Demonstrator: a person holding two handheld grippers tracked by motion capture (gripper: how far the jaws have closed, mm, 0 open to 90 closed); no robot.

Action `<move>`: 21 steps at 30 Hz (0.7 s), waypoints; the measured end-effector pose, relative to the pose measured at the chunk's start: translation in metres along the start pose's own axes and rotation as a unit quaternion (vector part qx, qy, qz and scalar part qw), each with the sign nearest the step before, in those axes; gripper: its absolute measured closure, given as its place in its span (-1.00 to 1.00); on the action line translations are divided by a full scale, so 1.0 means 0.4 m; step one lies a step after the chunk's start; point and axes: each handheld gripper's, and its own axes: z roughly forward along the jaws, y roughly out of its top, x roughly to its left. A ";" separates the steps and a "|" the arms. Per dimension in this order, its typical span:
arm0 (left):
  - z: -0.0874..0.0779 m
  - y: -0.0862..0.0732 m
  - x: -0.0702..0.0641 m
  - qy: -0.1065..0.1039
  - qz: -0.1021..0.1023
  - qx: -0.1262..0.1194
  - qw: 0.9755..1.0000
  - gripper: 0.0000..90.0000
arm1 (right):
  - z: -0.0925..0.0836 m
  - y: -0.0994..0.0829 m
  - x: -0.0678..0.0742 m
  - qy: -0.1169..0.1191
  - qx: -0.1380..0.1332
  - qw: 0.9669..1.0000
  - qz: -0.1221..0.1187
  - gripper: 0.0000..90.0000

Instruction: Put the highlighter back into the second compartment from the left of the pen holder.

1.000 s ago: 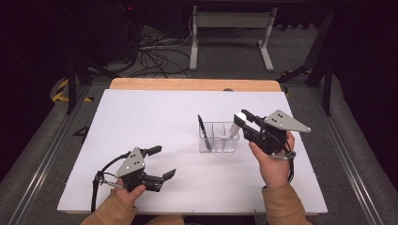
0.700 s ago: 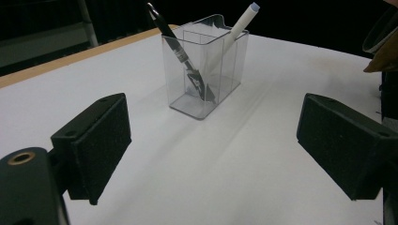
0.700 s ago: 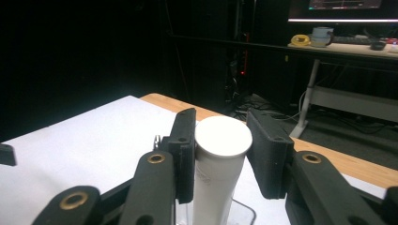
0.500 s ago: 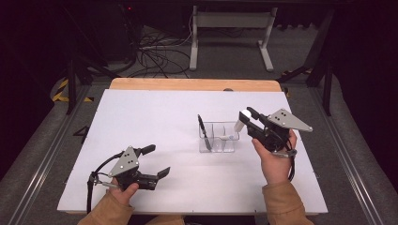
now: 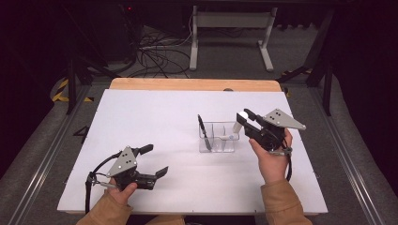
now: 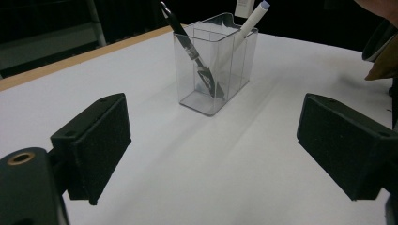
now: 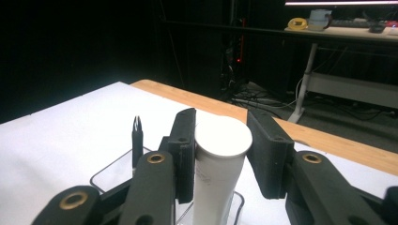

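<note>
A clear plastic holder (image 5: 218,139) stands right of the middle of the white table top (image 5: 155,117). A black pen (image 5: 202,126) leans in its left part. A white marker (image 5: 236,126) slants out of its right part. My right gripper (image 5: 243,116) is shut on the marker's top end, and in the right gripper view the white marker (image 7: 220,154) sits between both pads above the holder's rim (image 7: 108,178). My left gripper (image 5: 155,161) rests open near the front left. In the left gripper view its jaws (image 6: 213,126) stand wide apart, facing the holder (image 6: 216,84), with nothing between them.
A wooden strip (image 5: 192,84) runs along the table's far edge. Beyond it are a desk frame (image 5: 230,28) and loose cables (image 5: 155,56) on the floor. Metal rails (image 5: 42,159) flank the table on both sides.
My right gripper has edged slightly left toward the holder with the marker's white end showing in it. The left gripper has hardly moved.
</note>
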 end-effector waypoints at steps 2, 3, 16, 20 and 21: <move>0.000 0.000 0.000 0.000 0.001 0.000 1.000 -0.76 | 0.007 -0.006 -0.002 0.002 0.005 1.000 0.002 0.43; 0.000 0.000 0.001 0.001 0.001 -0.001 1.000 -0.76 | 0.011 -0.009 -0.003 0.004 0.010 1.000 0.002 0.43; -0.005 0.000 0.007 0.002 -0.001 -0.001 1.000 -0.76 | 0.010 -0.021 -0.020 -0.006 0.021 0.999 0.024 -0.03; -0.009 0.001 0.010 0.004 -0.002 -0.002 1.000 -0.76 | -0.012 -0.016 -0.024 -0.012 0.009 1.000 0.024 -0.17; -0.011 0.001 0.010 0.004 -0.003 -0.002 1.000 -0.76 | -0.019 -0.015 -0.023 -0.013 0.009 1.000 0.026 -0.19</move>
